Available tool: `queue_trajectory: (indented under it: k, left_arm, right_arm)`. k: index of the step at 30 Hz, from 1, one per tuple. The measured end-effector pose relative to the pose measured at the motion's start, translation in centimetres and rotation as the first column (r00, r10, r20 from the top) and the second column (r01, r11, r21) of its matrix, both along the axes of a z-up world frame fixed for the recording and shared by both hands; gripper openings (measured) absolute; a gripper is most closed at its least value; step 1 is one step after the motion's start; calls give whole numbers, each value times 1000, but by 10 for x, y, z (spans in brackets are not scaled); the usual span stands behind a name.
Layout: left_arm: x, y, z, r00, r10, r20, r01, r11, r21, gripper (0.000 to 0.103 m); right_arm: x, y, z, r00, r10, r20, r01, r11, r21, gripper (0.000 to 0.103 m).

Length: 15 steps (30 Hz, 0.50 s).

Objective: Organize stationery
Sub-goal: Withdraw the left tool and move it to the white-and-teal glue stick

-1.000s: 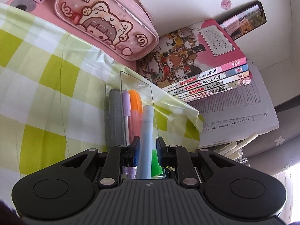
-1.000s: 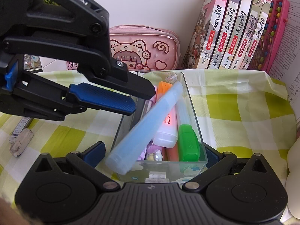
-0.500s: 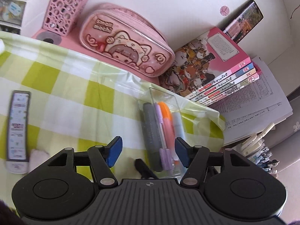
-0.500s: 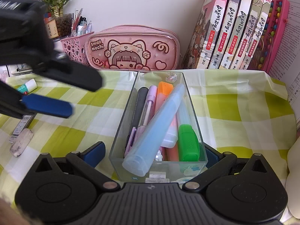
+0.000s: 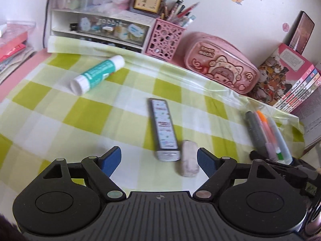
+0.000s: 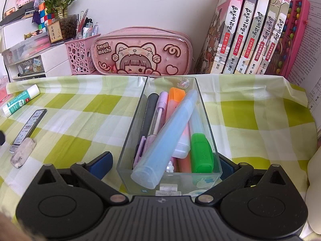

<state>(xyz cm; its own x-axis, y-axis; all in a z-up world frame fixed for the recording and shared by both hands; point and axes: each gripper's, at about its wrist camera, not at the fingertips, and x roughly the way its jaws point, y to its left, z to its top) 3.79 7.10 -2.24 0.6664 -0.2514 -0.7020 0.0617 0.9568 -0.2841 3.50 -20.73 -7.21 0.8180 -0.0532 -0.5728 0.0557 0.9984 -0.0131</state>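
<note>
- While your left gripper (image 5: 159,159) hangs over the checked cloth (image 5: 60,120), its jaws are spreading wider and nothing sits between the pads; a flat printed case (image 5: 164,128) and a worn eraser (image 5: 187,158) lie on the cloth just ahead of them, touching each other.
- Your right gripper (image 6: 166,163) stands wide apart around the near end of the clear box (image 6: 208,120); its left pad stands clear of the glass, and the box hides the right pad, so you cannot tell whether it touches.
- Inside the box you have a black pen (image 6: 149,112), a lilac pen (image 6: 159,112), an orange marker (image 6: 174,98), a green marker (image 6: 200,150) and a pale blue tube (image 6: 170,136) lying slantwise on top of the others.
- The box sits on the cloth near the table's back edge, just in front of the pink pouch (image 6: 142,53).
- A glue stick (image 5: 98,73) lies toward the table's back left corner, well apart from the case and eraser.
- Along the back edge stand a pink pen basket (image 5: 164,38) and, at the right, a row of books (image 6: 252,30).
</note>
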Motion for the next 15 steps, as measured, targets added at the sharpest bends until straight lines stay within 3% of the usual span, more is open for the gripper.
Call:
queue_trajectory:
  k: [7, 11, 15]
  left_arm:
    - [-4, 21, -14, 1000, 5, 14, -7, 985, 175, 88]
    - [-5, 28, -21, 999, -42, 23, 34, 957, 289, 94]
    - [10, 47, -23, 998, -57, 34, 45, 956, 289, 98]
  right_arm:
    - [0, 0, 0, 1000, 0, 0, 0, 1000, 0, 101]
    - [0, 0, 0, 1000, 0, 0, 0, 1000, 0, 101]
    - [0, 0, 0, 1000, 0, 0, 0, 1000, 0, 101]
